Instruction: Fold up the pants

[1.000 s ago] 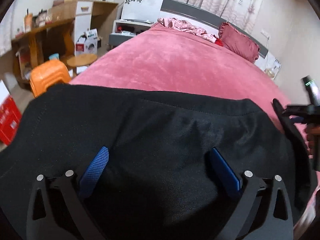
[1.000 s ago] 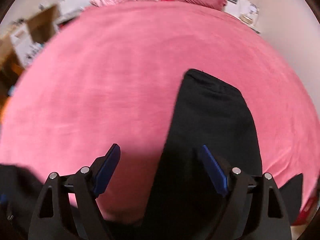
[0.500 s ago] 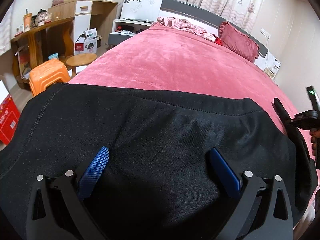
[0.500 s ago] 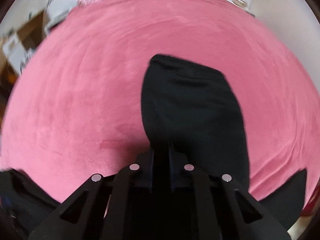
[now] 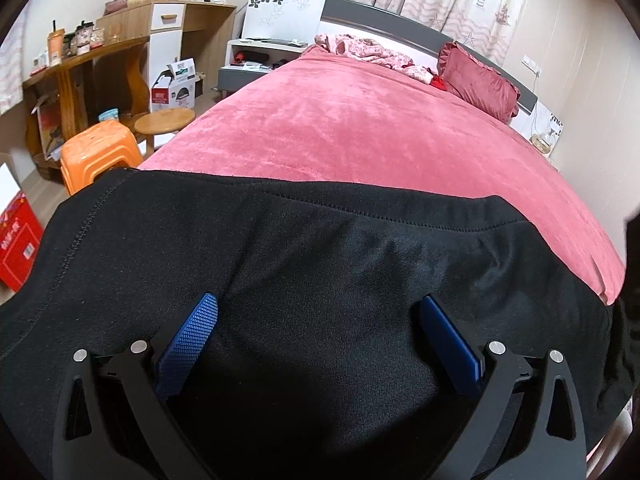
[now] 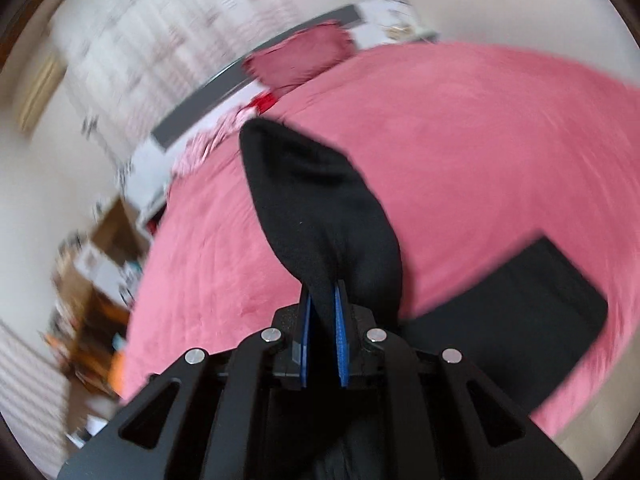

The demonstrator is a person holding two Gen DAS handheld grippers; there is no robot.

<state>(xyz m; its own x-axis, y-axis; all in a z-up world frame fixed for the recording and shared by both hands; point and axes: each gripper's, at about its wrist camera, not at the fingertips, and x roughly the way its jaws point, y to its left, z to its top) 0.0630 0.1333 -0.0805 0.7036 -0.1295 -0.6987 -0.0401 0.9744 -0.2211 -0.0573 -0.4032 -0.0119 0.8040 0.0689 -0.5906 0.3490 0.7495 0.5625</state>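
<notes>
Pink bed (image 5: 360, 140) broad; right hand-held gripper (image 6: 322, 312) pinching pants (image 6: 320, 208) leg, left (image 5: 316, 344) spread.

Even indoor light, fisheye edges, right view motion-blurred

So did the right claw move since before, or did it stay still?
Yes. The right claw snapped shut on the black pants and swung, lifting that pant leg off the pink bed; the red pillow slid from the top edge to upper left.

Both wrist views face bedward, close — sharing black pants (image 5: 320, 280), pink bed (image 6: 480, 140).
</notes>
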